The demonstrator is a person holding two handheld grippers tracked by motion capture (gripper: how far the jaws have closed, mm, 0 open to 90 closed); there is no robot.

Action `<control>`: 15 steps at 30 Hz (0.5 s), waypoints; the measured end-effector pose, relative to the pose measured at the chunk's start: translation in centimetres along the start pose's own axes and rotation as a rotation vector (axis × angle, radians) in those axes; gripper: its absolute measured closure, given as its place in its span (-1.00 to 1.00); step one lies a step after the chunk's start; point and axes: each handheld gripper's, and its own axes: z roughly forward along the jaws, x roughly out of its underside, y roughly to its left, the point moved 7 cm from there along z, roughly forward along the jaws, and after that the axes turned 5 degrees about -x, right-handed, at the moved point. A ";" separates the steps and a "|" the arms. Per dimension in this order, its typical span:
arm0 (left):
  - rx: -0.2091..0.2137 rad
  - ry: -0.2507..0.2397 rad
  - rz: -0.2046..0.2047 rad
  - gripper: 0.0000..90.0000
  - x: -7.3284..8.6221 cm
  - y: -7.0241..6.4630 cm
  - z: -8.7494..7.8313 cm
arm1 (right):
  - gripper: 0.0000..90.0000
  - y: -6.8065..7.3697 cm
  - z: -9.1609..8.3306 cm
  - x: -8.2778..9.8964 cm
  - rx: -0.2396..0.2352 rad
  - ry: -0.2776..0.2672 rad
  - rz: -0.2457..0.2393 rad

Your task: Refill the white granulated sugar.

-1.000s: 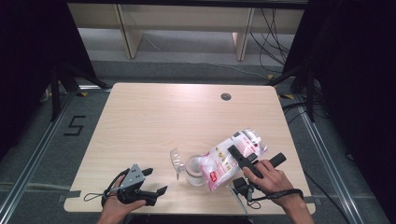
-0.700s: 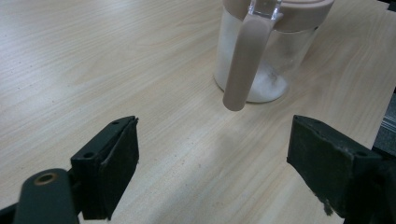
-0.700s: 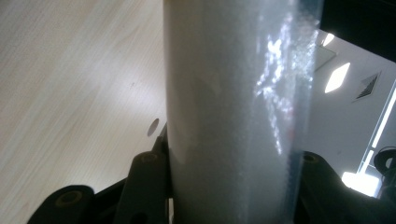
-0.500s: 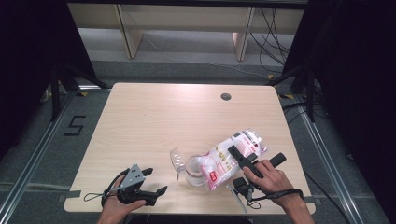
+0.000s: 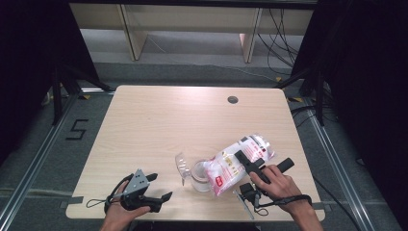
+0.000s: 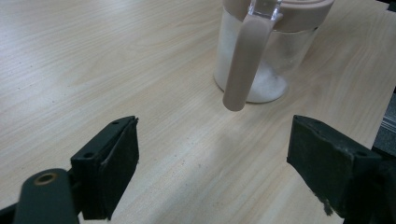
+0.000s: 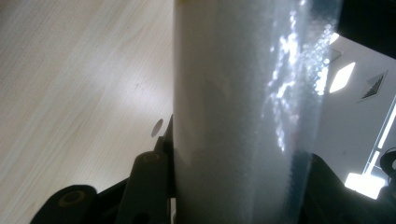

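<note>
A clear bag of white granules with pink print (image 5: 226, 168) lies tilted, its lower end over a clear jar (image 5: 198, 177) near the table's front middle. My right gripper (image 5: 248, 162) is shut on the bag's middle; in the right gripper view the bag (image 7: 243, 107) stands between both jaws of that gripper (image 7: 238, 186). The jar's clear lid (image 5: 182, 164) is flipped open to its left. White granules lie in the bottom of the jar (image 6: 275, 70), and its pinkish strap (image 6: 243, 65) hangs down the side. My left gripper (image 5: 159, 186) rests open at the front left, jaws (image 6: 212, 172) pointing at the jar, nothing between them.
The light wooden table (image 5: 159, 125) has a round cable hole (image 5: 233, 99) at the back right. Black frames and cables stand on the floor to both sides. A "5" is marked on the floor (image 5: 77, 129) to the left.
</note>
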 end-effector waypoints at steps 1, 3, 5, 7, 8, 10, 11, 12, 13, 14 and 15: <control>0.000 0.001 0.000 -0.64 0.0 0.0 0.0 | 0.43 0.0 0.0 0.0 0.000 0.000 0.000; 0.002 0.001 0.027 -0.64 -0.1 0.2 0.0 | 0.44 0.0 0.0 0.0 -0.004 0.000 -0.002; 0.000 0.000 -0.001 -0.64 0.0 0.0 0.0 | 0.44 0.1 0.0 0.0 -0.006 0.001 -0.003; 0.001 0.000 0.000 -0.64 0.0 0.0 0.0 | 0.44 0.0 0.0 0.0 -0.005 0.002 -0.005; 0.001 0.001 0.017 -0.64 0.0 0.1 0.0 | 0.44 0.0 0.0 0.0 -0.005 0.001 -0.005; -0.003 0.003 0.002 -0.64 0.0 0.1 0.0 | 0.44 0.0 0.0 0.0 0.000 0.000 -0.008; -0.002 0.002 0.004 -0.64 0.0 0.1 0.0 | 0.44 0.0 0.0 0.0 0.000 -0.001 -0.011; 0.001 0.000 0.011 -0.64 0.0 0.1 0.0 | 0.44 0.0 0.0 0.0 -0.002 0.001 -0.013; 0.002 -0.001 0.027 -0.64 -0.1 0.2 0.0 | 0.44 0.0 0.0 0.0 0.001 0.000 -0.007; 0.000 0.001 0.031 -0.64 -0.1 0.2 -0.1 | 0.44 0.0 0.0 0.0 0.001 0.002 -0.009; -0.003 0.002 0.002 -0.64 0.0 0.0 0.0 | 0.44 -0.1 0.0 0.0 0.005 0.002 -0.014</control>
